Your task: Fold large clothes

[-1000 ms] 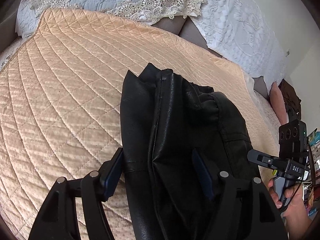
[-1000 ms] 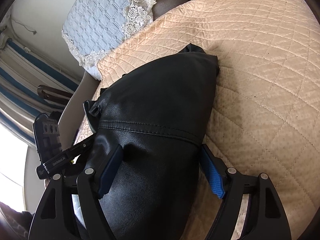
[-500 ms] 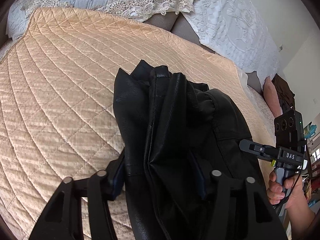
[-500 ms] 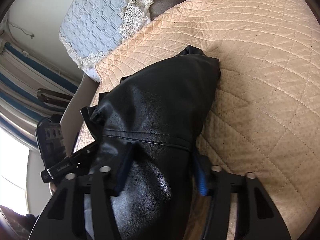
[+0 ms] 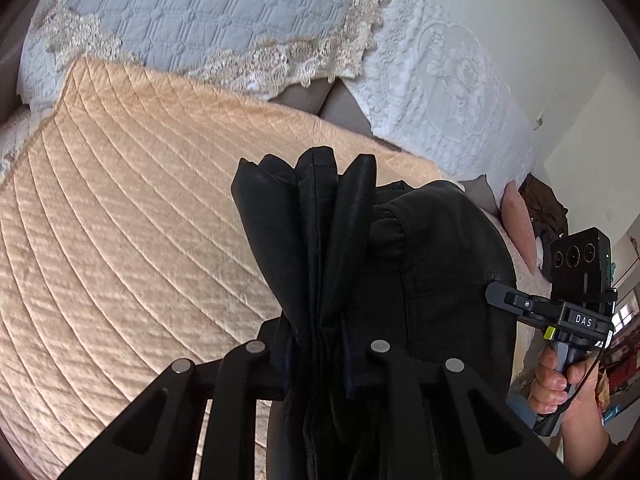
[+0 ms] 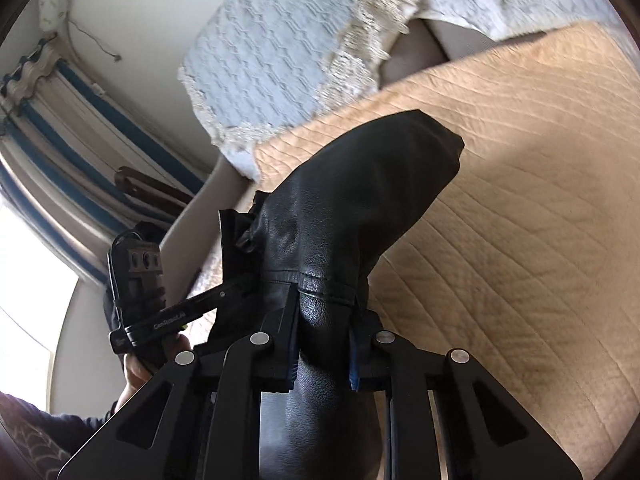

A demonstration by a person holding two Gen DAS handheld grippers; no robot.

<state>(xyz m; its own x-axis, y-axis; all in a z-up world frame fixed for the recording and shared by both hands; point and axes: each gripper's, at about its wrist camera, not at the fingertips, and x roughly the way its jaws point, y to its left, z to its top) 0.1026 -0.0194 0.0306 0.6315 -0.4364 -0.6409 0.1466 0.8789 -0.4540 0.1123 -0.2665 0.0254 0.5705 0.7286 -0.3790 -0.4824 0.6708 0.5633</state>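
Clamping the black leather garment (image 5: 400,248), left hand-held gripper (image 5: 318,364) and right hand-held gripper (image 6: 323,344).

- A home bedroom: peach quilted bedspread (image 5: 120,240) covering the bed.
- Pale blue lace-trimmed pillow (image 5: 208,12) at twelve o'clock.
- Blue-striped window curtain (image 6: 60,120) at nine o'clock.

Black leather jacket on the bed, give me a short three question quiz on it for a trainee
1. True or false: both grippers are shut on the jacket.
2. What lies under the jacket? A) peach quilt B) wooden table C) carpet
3. Fill in: in the left wrist view, the left gripper pinches several bunched ____ of leather.

Key:
1. True; the right gripper clamps it too.
2. A, the quilt.
3. Folds.
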